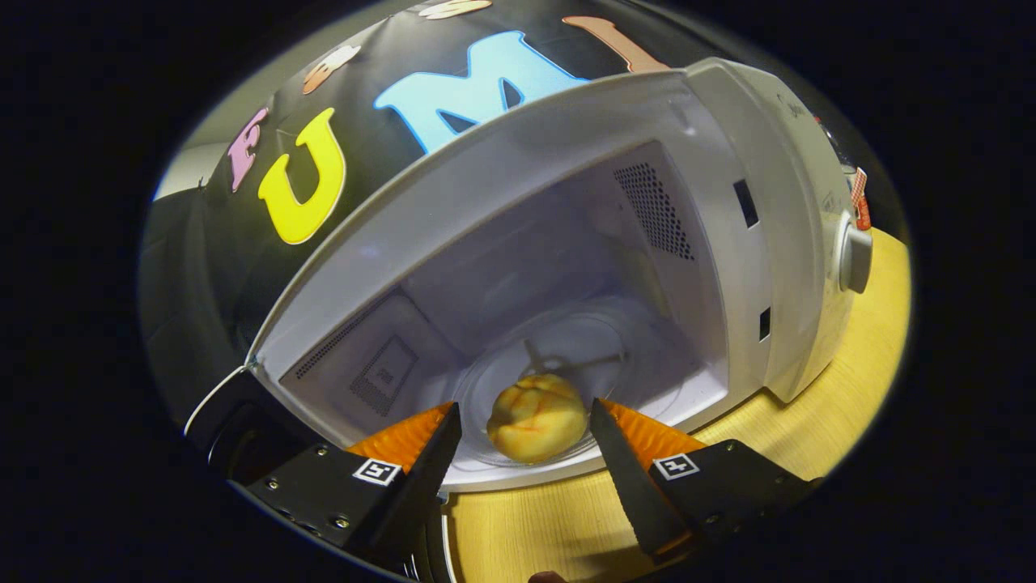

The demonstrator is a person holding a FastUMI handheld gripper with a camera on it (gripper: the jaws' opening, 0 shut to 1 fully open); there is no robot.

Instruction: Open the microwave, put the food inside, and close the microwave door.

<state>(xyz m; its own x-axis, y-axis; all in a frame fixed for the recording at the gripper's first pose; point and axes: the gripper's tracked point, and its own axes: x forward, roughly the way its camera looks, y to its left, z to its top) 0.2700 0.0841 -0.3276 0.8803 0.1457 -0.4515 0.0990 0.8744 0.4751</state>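
The white microwave [777,202] stands open on a wooden table [850,389], its cavity facing me. A round yellowish bun [537,418] rests on the glass turntable [566,340] near the front of the cavity. My gripper [526,421] is open, its two fingertips spread on either side of the bun with a gap to each, so neither presses on it. The dark door [231,425] hangs swung out at the left, partly hidden behind the left finger.
A round control knob [855,257] sits on the microwave's right panel. A strip of light wooden tabletop runs in front of the microwave and off to its right. The booth's black cloth wall rises behind it.
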